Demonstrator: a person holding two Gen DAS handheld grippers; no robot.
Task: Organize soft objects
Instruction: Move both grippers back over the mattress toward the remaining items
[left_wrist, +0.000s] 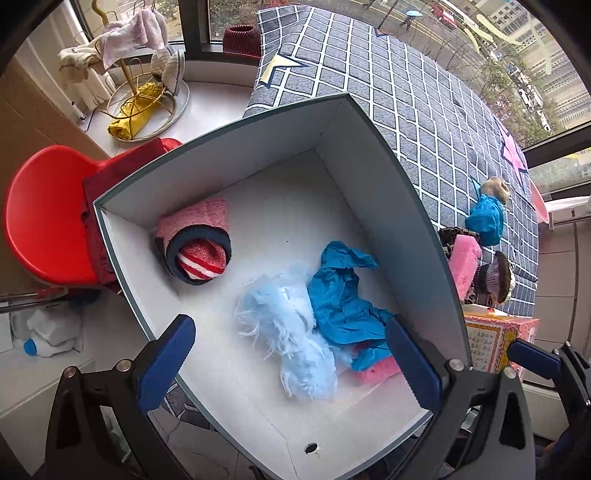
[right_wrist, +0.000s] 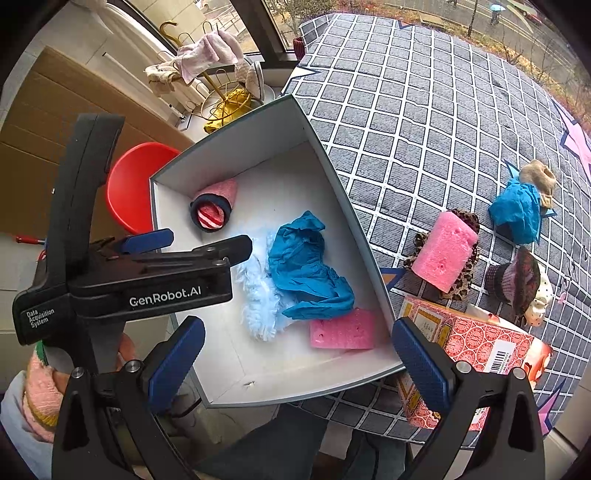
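Both grippers' fingers (left_wrist: 166, 365) spread, empty | fluffy blue cloth (left_wrist: 288, 332) below, apparently untouched

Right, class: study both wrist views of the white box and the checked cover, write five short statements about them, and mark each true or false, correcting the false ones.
1. The rolled red-and-white striped sock lies inside the white cardboard box. True.
2. The left gripper is clamped on the fluffy light-blue cloth. False: it is open, holding nothing.
3. A pink foam block sits outside the box on the grey checked cover. True.
4. The box holds no pink foam. False: a flat pink foam piece lies in it.
5. The right gripper is open. True.
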